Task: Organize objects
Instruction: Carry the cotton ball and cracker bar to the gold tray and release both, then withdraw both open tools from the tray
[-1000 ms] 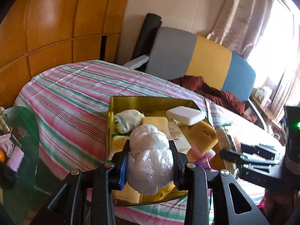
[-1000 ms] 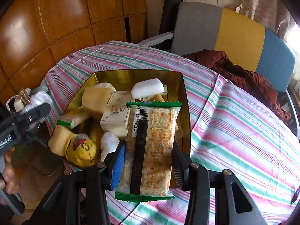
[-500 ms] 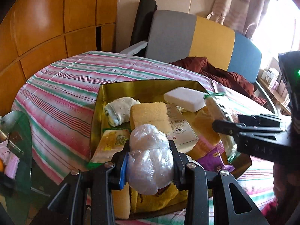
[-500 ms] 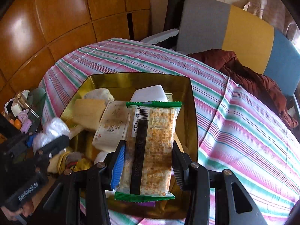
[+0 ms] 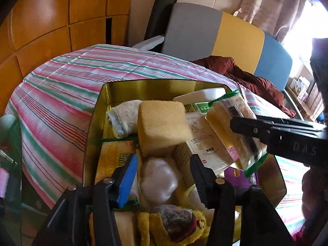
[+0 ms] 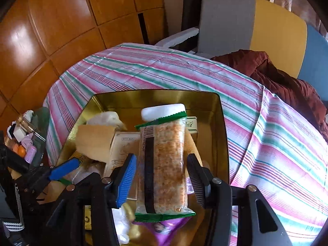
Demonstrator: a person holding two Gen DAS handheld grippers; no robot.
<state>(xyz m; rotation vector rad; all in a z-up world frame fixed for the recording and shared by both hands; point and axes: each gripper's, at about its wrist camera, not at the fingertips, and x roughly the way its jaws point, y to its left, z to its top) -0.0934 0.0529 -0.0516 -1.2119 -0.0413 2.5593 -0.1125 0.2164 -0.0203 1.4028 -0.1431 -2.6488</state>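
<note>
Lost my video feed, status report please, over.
Both grippers open, jaws just widened: left gripper around the white plastic bundle, right gripper around the cracker pack. Both items over the crowded gold tin. No obstruction seen.

We see a gold tin on a cloth striped pink, green and white. In the tin lie a tan sponge, a white bar, a cream sock and a white bag. The cracker pack is clear with green ends and a black band, its crackers orange-brown. A purple wrapper shows beneath it. Our grippers are black; the left gripper and right gripper each carry one blue pad and one black. The chair is grey, yellow and blue, a maroon garment against it. The wall panels are orange-brown.
</note>
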